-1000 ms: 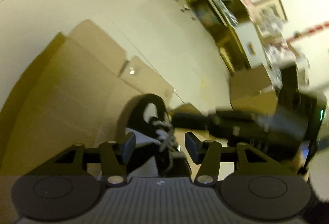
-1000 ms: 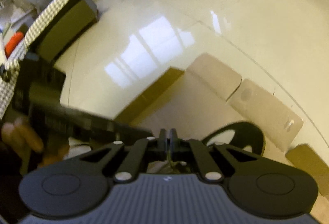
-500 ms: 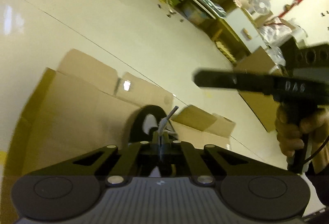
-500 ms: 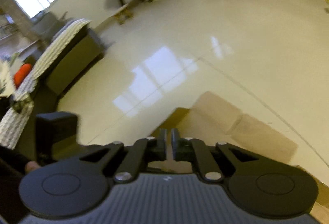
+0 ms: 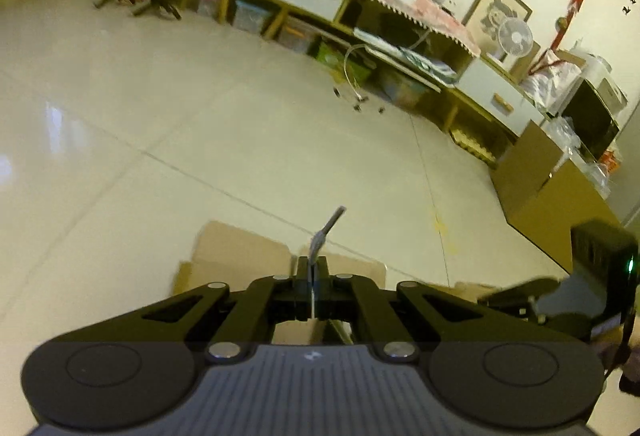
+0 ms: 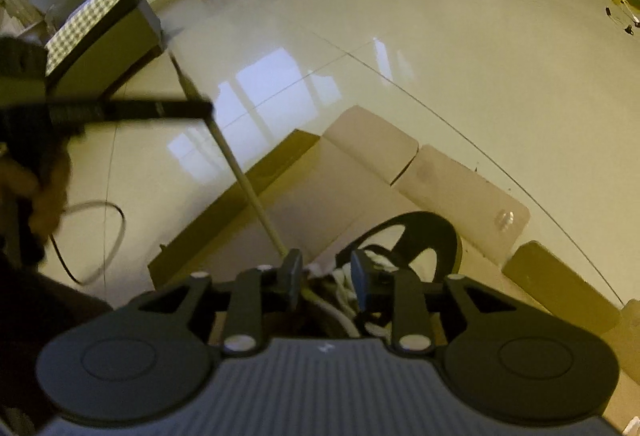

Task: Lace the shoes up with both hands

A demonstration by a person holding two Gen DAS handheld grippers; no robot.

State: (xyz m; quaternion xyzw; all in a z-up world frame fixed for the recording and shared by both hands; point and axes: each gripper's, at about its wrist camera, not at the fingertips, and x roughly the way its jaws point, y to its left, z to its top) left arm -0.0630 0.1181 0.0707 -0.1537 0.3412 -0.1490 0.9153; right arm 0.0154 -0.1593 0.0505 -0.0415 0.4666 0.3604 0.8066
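My left gripper [image 5: 311, 272] is shut on the white shoelace [image 5: 325, 232], whose grey tip sticks up past the fingers. In the right wrist view the left gripper [image 6: 204, 108] holds that lace [image 6: 244, 176] taut, running down to the black shoe [image 6: 412, 244] with white laces. My right gripper [image 6: 326, 274] is open, just above the shoe's laced tongue, with nothing between its fingers. The shoe is hidden in the left wrist view.
The shoe sits on flattened cardboard [image 6: 360, 172] on a glossy tiled floor. Shelves and cabinets [image 5: 360, 20] line the far wall. A cardboard box [image 5: 552, 188] stands at the right. A checked-top bench [image 6: 100, 32] and a loose cable [image 6: 96, 236] lie at the left.
My left gripper closed on the lace and pulled it up and away from the shoe. My right gripper let go, opened and dropped back over the shoe.
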